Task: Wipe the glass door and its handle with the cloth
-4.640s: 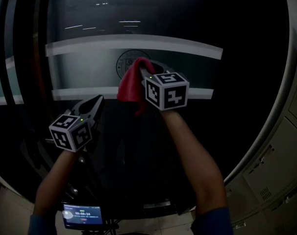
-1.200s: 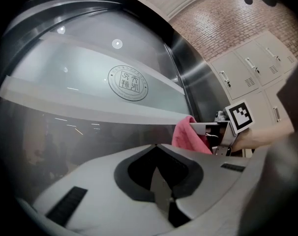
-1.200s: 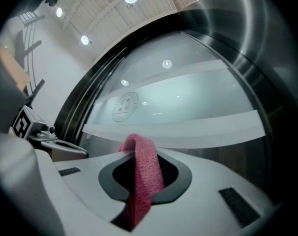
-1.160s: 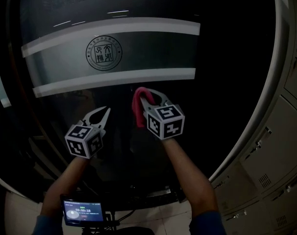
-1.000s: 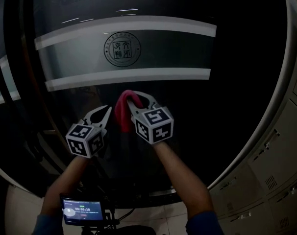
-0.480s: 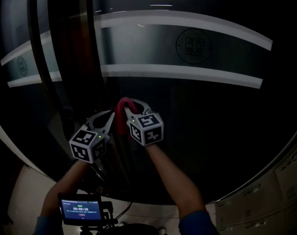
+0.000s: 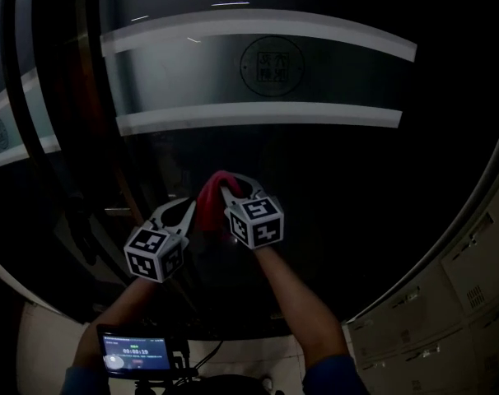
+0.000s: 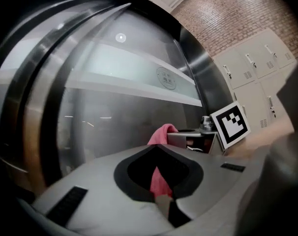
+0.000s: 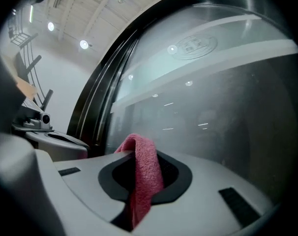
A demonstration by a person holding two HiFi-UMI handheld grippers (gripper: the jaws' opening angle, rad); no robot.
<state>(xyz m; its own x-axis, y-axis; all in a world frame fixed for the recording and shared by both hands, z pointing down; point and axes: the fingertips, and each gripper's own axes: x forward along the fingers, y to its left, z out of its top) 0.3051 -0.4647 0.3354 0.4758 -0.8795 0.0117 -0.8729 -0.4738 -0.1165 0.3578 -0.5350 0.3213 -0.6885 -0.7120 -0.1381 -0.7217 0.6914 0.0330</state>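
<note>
Dark glass fills nearly the whole head view: a glass door (image 7: pixel 332 188), crossed high up by two pale frosted bands (image 7: pixel 258 118). At far left, dark upright bars (image 7: pixel 89 97) run beside the pane. Low and left of centre, the left gripper (image 7: pixel 186 206) has its jaws closed together with nothing between them (its own view shows the cloth only beyond them). Just to its right is the red cloth (image 7: pixel 209 206), pinched in the closed jaws of the right gripper (image 7: pixel 226 179). It folds over their tip close to the glass; whether it touches cannot be told. At far right stand pale lockers (image 7: pixel 472 278). Below the arms, a small lit screen (image 7: pixel 134 354) sits beside pale floor (image 7: pixel 35 336).

A round seal (image 7: pixel 272 62) between the bands holds characters too small to read, and the screen's digits are also unreadable. Each gripper's cube carries black-and-white square markers.
</note>
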